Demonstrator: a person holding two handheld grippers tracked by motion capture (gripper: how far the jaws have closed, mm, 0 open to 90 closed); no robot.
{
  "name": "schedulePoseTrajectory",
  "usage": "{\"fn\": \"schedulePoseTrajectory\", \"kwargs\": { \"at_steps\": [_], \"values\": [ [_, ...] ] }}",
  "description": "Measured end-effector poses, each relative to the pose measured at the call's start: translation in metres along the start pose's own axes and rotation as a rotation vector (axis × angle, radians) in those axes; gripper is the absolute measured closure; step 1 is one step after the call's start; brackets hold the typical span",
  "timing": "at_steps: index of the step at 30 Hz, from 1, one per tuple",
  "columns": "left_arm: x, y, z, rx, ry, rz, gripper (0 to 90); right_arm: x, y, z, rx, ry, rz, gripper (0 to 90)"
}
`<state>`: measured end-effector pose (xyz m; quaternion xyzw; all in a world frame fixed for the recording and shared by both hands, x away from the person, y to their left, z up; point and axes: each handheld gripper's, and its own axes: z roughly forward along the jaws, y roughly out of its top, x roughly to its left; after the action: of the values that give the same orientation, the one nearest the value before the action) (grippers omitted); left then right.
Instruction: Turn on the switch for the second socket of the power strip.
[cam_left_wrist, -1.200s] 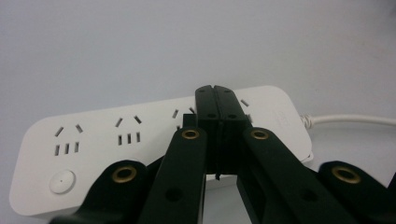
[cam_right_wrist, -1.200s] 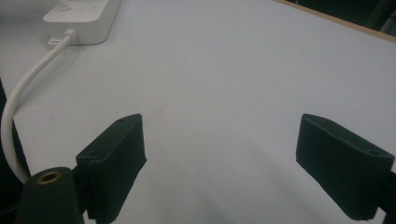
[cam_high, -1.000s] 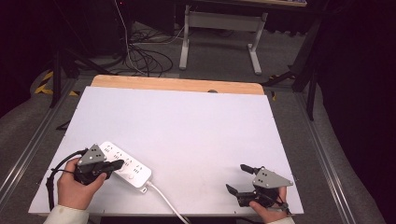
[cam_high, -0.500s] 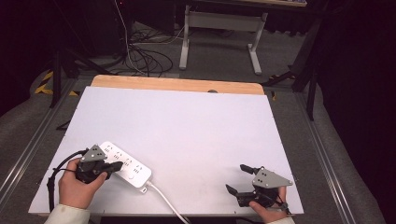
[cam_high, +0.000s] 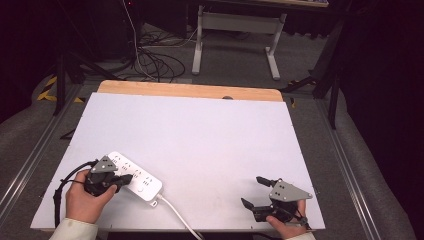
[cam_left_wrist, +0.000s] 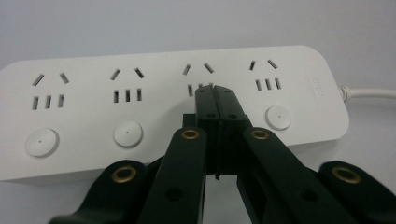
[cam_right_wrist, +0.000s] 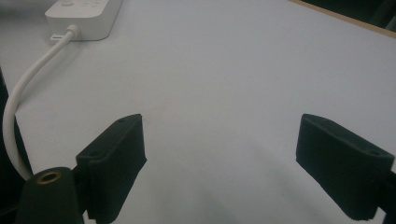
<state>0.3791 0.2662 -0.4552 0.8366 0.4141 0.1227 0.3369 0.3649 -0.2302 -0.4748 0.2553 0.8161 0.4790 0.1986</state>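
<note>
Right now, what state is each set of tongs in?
Left tongs: shut, empty, tips over the power strip, at its third switch.
Right tongs: open, empty, over the table.

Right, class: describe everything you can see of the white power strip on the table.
The power strip is a long white block, plastic by its look, with rounded corners, lying flat at the near left of the white table. Four socket groups run along its top, each showing a round white button, except the third, where the left gripper covers that spot. Its shut jaws rest their tips over this third group. A white cable leaves one end and runs off the table's near edge. The right gripper stands apart, open.
</note>
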Motion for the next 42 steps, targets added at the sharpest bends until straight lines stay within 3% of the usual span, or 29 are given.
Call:
{"fn": "schedulePoseTrajectory", "kwargs": {
  "at_steps": [11, 42],
  "values": [
    [-0.0012, -0.0009, 0.0007, -0.007, 0.005, -0.019, 89.4, 0.0002, 0.0, -0.0001, 0.001, -0.003, 0.0, 16.2],
    [-0.0034, -0.0009, 0.0041, 0.003, 0.019, 0.0, 89.5, 0.0011, 0.0002, -0.0006, 0.0, 0.003, -0.007, 16.2]
  ]
}}
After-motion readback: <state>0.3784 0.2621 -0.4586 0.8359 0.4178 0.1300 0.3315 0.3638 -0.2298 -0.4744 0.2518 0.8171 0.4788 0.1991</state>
